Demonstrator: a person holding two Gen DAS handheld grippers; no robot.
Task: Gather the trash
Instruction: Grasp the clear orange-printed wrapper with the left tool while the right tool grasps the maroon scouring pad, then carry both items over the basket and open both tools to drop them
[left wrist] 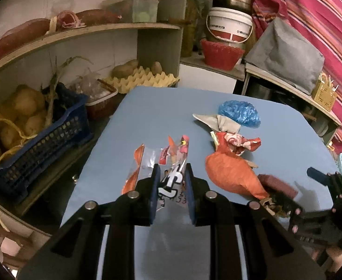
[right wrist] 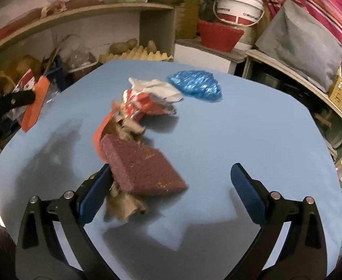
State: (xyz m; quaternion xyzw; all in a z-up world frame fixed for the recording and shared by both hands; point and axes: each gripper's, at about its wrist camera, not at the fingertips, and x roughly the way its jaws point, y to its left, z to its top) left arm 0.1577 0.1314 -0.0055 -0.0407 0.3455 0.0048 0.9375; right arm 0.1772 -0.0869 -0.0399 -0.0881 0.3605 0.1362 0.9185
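- We see the left gripper [left wrist: 171, 175] closed on a clear snack wrapper [left wrist: 168, 163] with orange and red print; its blue pads pinch the plastic, and the wrapper is lifted off the blue table [left wrist: 147, 116] on the near left side.
- The right gripper [right wrist: 171, 182] stands wide open, low over the table at the near right. Between its fingers lies a dark red scouring pad [right wrist: 143, 165]; the left pad [right wrist: 94, 196] is right against the pad's edge, the right pad well clear of it.
- Under and beside the scouring pad we see crumpled brown paper [right wrist: 124, 205].
- Farther along the table the trash runs in a line: an orange crumpled bag [left wrist: 229, 172], a red and white crumpled wrapper [left wrist: 241, 142], a whitish paper scrap [left wrist: 217, 121], and farthest a blue plastic bag [left wrist: 239, 113].
- Left of the table, a dark blue crate [left wrist: 54, 135] holds potatoes on a shelf, with a yellow egg tray [left wrist: 143, 79] behind it.
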